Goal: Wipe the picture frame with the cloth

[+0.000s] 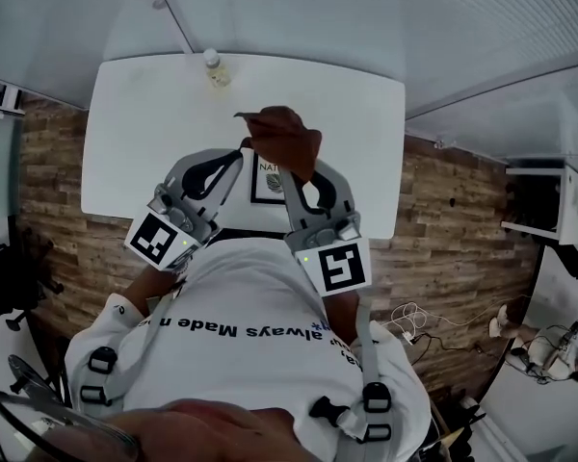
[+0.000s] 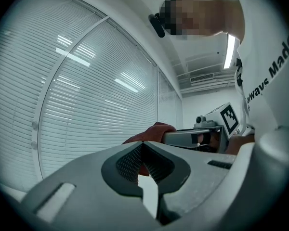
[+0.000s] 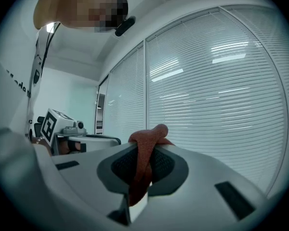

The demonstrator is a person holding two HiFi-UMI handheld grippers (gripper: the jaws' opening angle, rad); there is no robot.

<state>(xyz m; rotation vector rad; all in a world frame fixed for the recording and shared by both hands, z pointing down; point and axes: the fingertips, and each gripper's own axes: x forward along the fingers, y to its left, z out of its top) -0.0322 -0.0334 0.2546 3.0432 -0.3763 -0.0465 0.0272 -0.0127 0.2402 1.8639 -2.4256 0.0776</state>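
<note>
The left gripper (image 2: 143, 144) has its jaws together, empty. Just beside it, the dark-edged picture frame (image 1: 266, 185) lies on the white table (image 1: 125, 133), its top under the bunched rust-red cloth (image 3: 149, 134), which the right gripper (image 3: 143, 154) pinches.

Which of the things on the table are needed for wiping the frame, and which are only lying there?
Needed for the job:
- cloth, clamped in the right gripper
- picture frame

Only lying there:
- small bottle, at the far edge of the table

Coarse-woven cloth (image 3: 144, 150), smooth matt table (image 1: 144, 142)
</note>
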